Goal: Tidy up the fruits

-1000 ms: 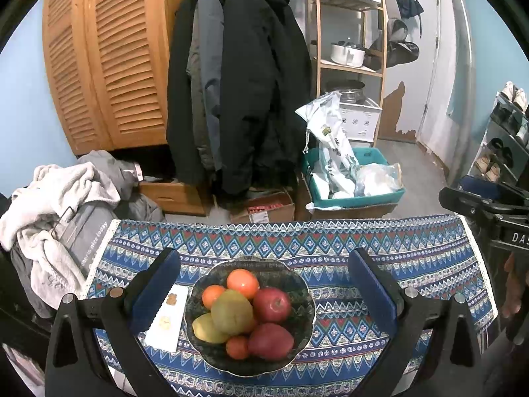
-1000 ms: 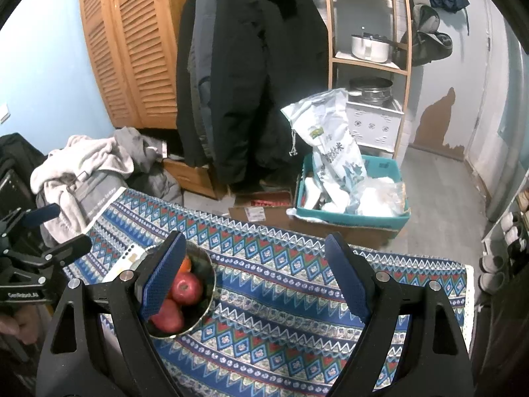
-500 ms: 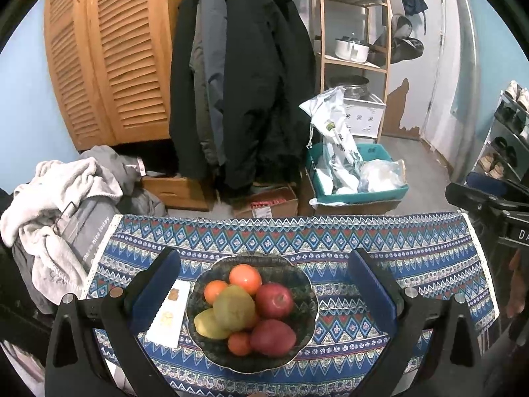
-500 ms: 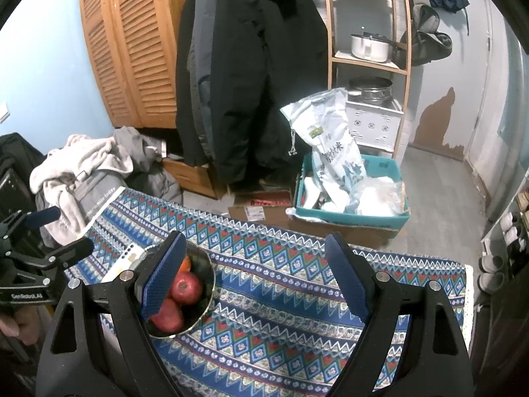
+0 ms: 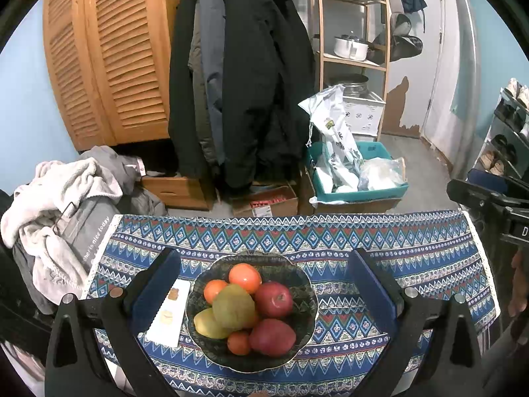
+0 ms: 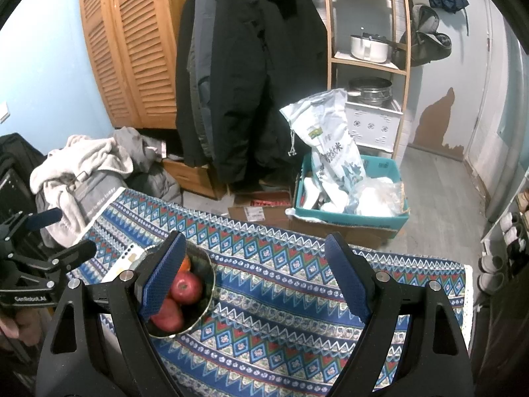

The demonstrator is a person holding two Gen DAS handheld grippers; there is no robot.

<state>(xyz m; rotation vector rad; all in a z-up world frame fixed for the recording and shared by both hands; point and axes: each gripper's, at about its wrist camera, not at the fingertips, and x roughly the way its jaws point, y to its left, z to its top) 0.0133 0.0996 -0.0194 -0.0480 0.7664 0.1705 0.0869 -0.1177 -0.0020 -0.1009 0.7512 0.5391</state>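
A dark glass bowl (image 5: pixel 301 330) on the patterned tablecloth holds several fruits: a green-brown pear (image 5: pixel 233 306), two red apples (image 5: pixel 273 299), oranges (image 5: pixel 244 278) and a yellow-green fruit (image 5: pixel 206 324). My left gripper (image 5: pixel 263 264) is open and empty, hovering above the bowl with the bowl between its fingers. My right gripper (image 6: pixel 254 251) is open and empty over the tablecloth to the right of the bowl (image 6: pixel 205 301); its left finger covers part of the bowl. A red apple (image 6: pixel 186 287) shows there.
A white card (image 5: pixel 170 317) lies left of the bowl. The blue patterned tablecloth (image 6: pixel 281 297) covers the table. Beyond the far edge are a clothes pile (image 5: pixel 56 205), hanging coats (image 5: pixel 241 92), a teal bin (image 5: pixel 357 188) and a wooden shelf (image 5: pixel 353 49).
The left gripper has drifted slightly, so the bowl sits a little more to the right in its view. The right gripper has stayed still. Both stay open.
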